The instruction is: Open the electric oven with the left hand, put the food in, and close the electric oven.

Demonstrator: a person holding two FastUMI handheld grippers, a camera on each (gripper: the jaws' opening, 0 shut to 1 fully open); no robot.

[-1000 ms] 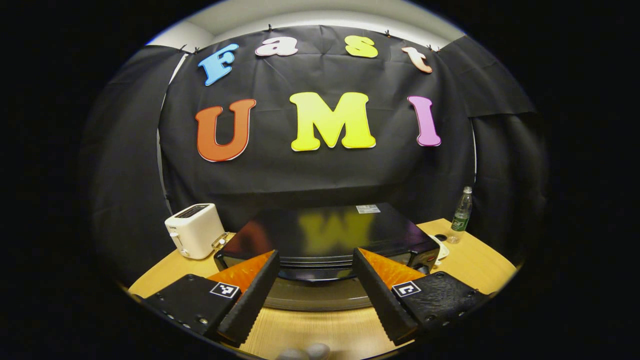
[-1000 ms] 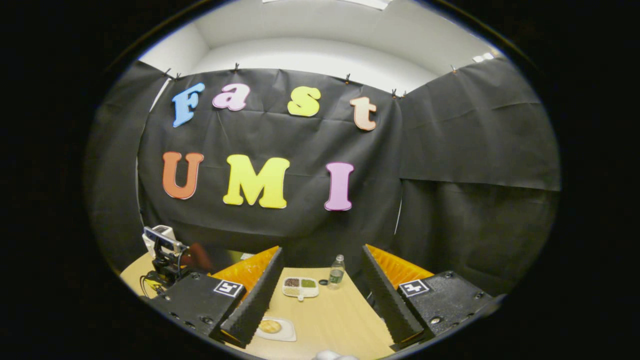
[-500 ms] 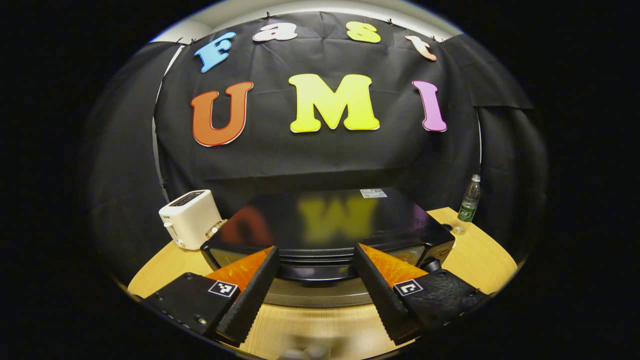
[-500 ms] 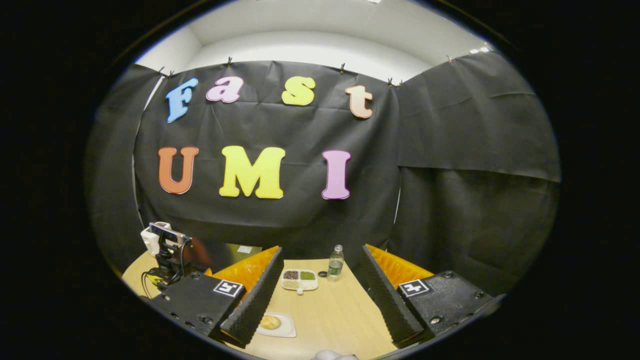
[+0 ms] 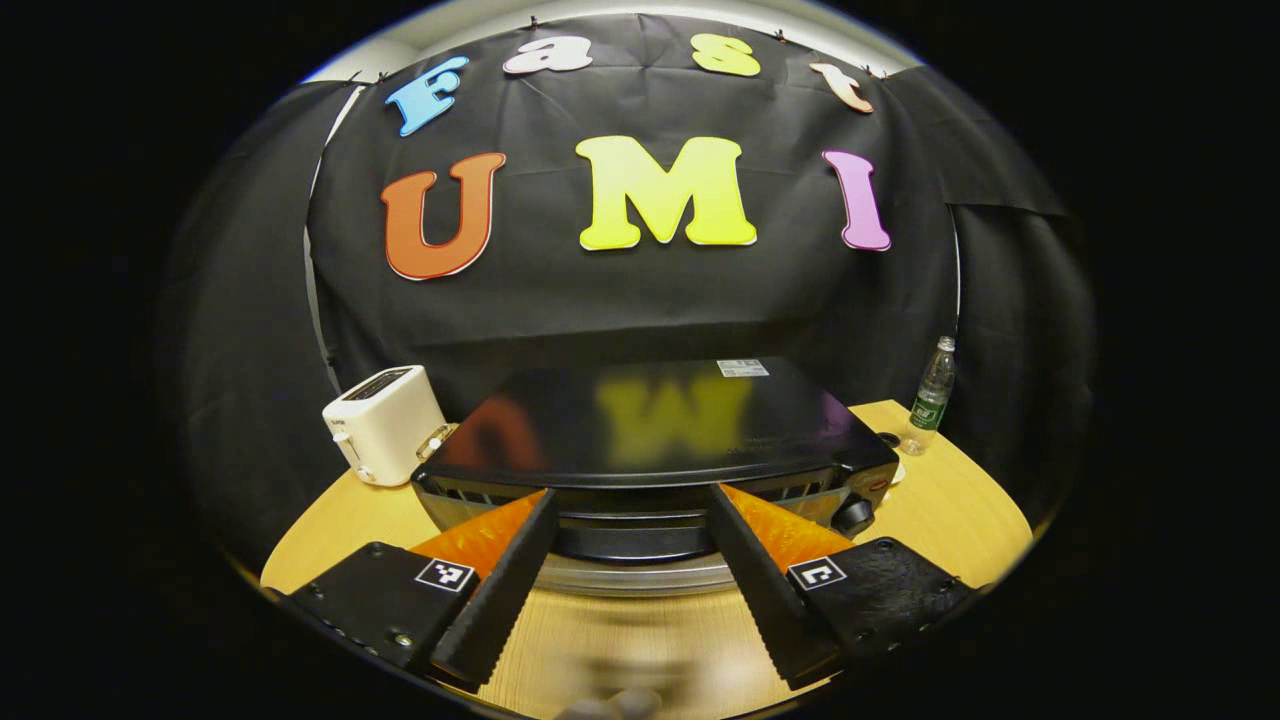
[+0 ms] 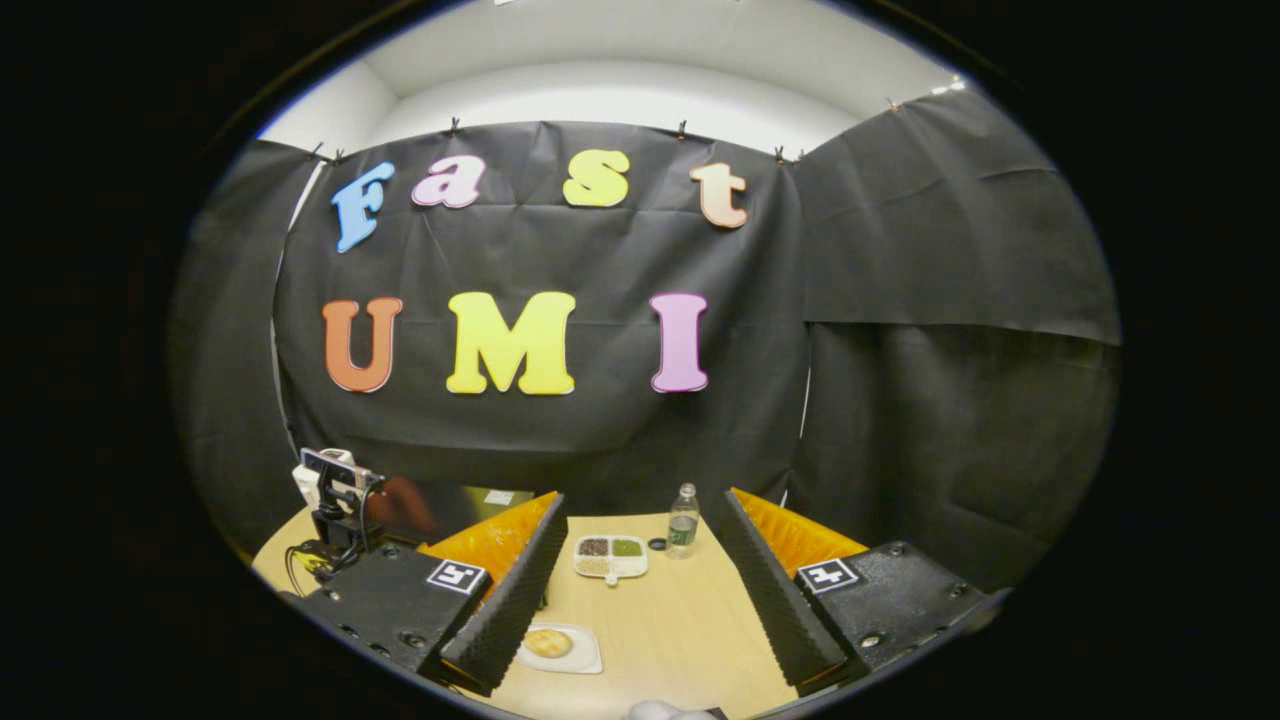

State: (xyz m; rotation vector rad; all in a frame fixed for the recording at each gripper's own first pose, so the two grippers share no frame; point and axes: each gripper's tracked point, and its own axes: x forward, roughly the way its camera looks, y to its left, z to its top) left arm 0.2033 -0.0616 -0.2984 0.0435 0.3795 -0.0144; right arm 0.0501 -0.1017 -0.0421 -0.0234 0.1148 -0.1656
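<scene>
The electric oven (image 5: 655,440) sits across the middle of the desk (image 5: 940,500), long axis side to side, its front toward the left gripper (image 5: 630,570). That gripper hangs spread before the oven's handle, seemingly not touching. The right gripper (image 6: 640,590) is spread over the desk. The food (image 6: 548,643) lies on a small plate (image 6: 585,660) near the front edge.

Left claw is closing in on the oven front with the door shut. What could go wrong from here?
The open left claw sits low before the oven; it may miss the door handle or bump the knob. The door could swing down onto the table edge area near the claw. The right claw hangs idle above the bread plate.
</scene>
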